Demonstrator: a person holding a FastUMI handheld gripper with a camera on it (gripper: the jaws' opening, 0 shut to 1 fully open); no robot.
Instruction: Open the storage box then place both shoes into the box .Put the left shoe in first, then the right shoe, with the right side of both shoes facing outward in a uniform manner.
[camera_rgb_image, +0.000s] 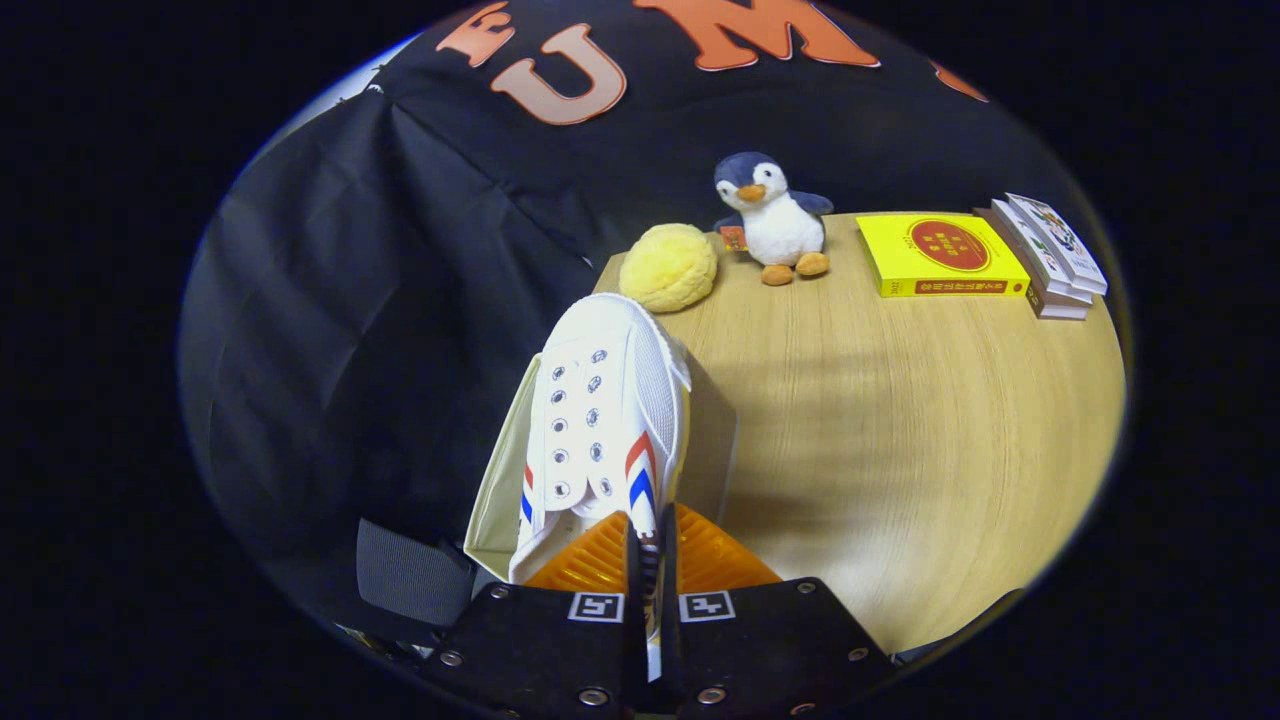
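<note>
Over the pale wooden counter (880, 420) my tongs (650, 560) pinch the white canvas shoe (600, 420) by its heel; I'd lower it level into the beige box (500, 490).

The gripper (646, 545) points forward along the left side of the worktop; its two orange fingers (585, 560) are very close together, with only a thin gap between them; they pinch the back edge of the white shoe (605, 420), one finger on each side; the black blocks behind the fingers sit side by side, almost touching.
</note>
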